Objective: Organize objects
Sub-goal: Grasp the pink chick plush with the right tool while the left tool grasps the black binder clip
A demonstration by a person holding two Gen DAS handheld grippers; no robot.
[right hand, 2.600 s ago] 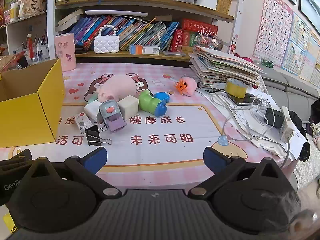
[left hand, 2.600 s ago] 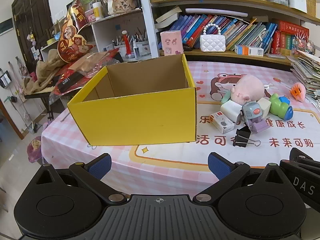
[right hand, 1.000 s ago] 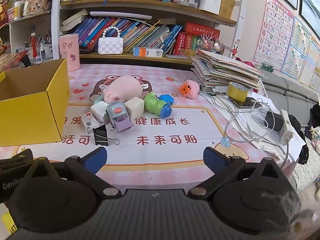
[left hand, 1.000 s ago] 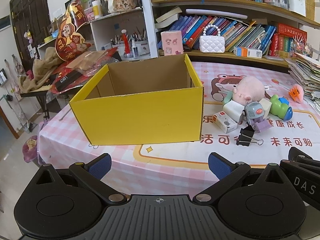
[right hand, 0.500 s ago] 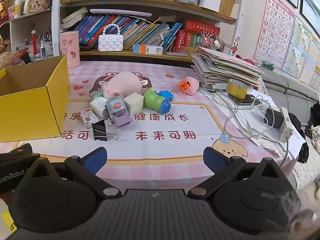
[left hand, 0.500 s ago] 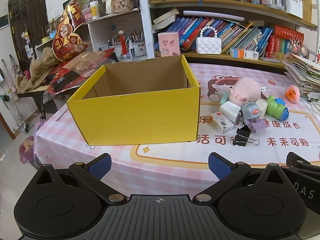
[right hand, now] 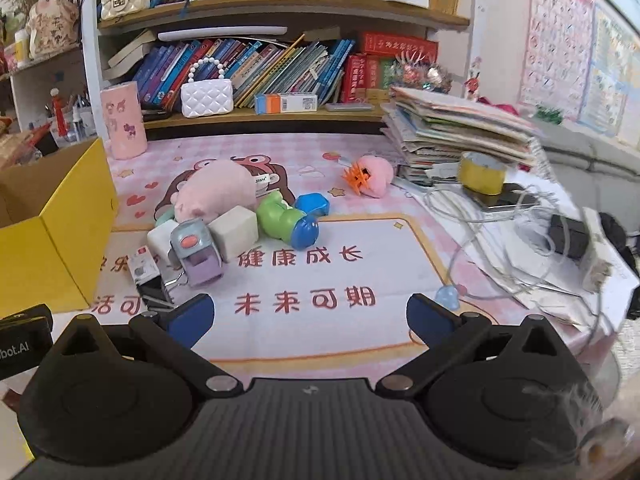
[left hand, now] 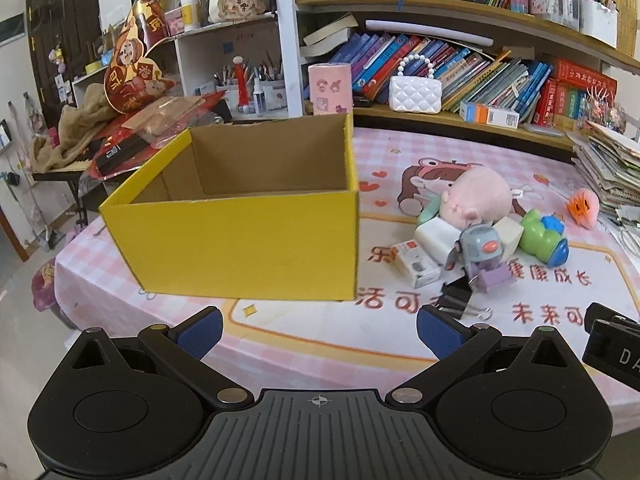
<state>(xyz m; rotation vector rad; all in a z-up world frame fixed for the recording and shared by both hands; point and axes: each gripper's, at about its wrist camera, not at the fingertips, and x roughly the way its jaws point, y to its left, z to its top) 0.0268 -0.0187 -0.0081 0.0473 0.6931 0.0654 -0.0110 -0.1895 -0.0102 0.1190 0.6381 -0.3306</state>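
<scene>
Lying ahead of both spread jaws (nothing held), toy pile (right hand: 224, 220) beside yellow box (left hand: 240, 240).

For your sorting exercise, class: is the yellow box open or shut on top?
Open. The yellow box has no lid or flaps over it; its brown inner walls show from above. Its floor is hidden, so contents cannot be told.

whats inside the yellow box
The yellow cardboard box shows only bare brown inner walls. Its front wall hides the floor, so anything lying low inside cannot be seen.
</scene>
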